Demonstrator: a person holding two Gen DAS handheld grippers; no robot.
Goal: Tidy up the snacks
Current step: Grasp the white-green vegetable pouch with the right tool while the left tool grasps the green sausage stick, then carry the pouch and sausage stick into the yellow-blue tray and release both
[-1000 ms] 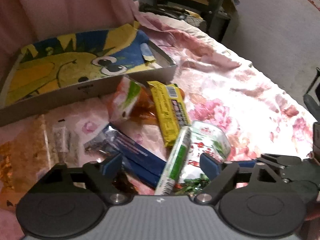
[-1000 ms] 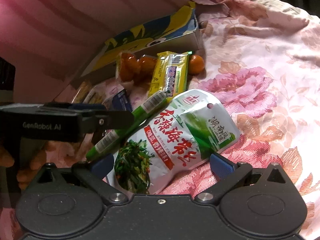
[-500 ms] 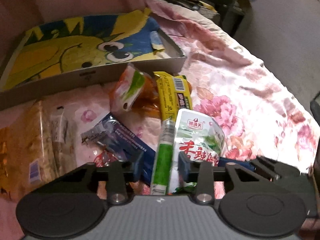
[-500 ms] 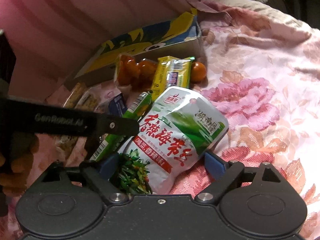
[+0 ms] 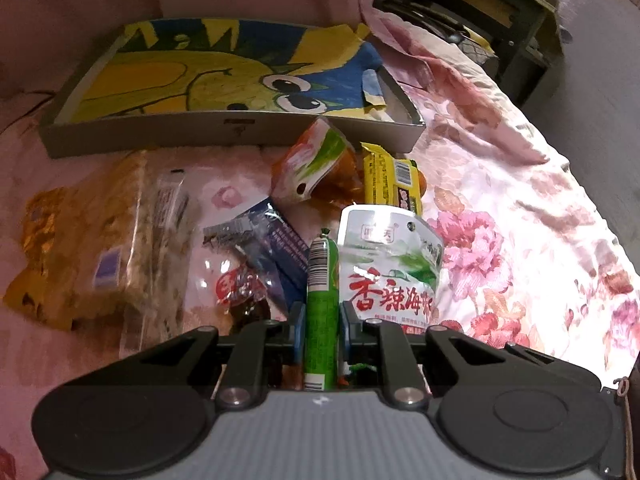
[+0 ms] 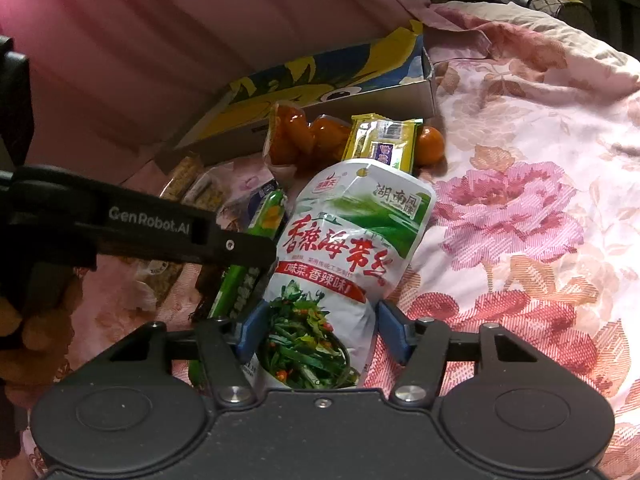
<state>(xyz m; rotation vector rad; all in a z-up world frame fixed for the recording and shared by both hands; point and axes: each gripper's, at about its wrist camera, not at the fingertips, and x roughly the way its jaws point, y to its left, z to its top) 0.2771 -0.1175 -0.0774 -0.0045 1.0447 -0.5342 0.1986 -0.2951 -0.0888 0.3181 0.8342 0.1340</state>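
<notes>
Your left gripper (image 5: pixel 322 320) clamps a green stick (image 5: pixel 321 304). Just right, your right gripper (image 6: pixel 320 332) has just been closing on the pouch (image 6: pixel 344 256) (pads at its edges). Both lie on the bedspread (image 6: pixel 520 200) before the box (image 5: pixel 232 136). Lifted together, the touching packs may snag and slip.

A bed is seen, covered by a pink floral bedspread (image 6: pixel 520 216) with large rose blooms printed on its right half. Behind it, at the far left, a pink curtain (image 6: pixel 168 28) is hung in long vertical folds, its hem lying against the bedspread. At the far right, beyond the bed's edge, a dark metal-framed shelf unit (image 5: pixel 516 20) is visible, with a strip of grey floor (image 5: pixel 600 92) shown beside it.
</notes>
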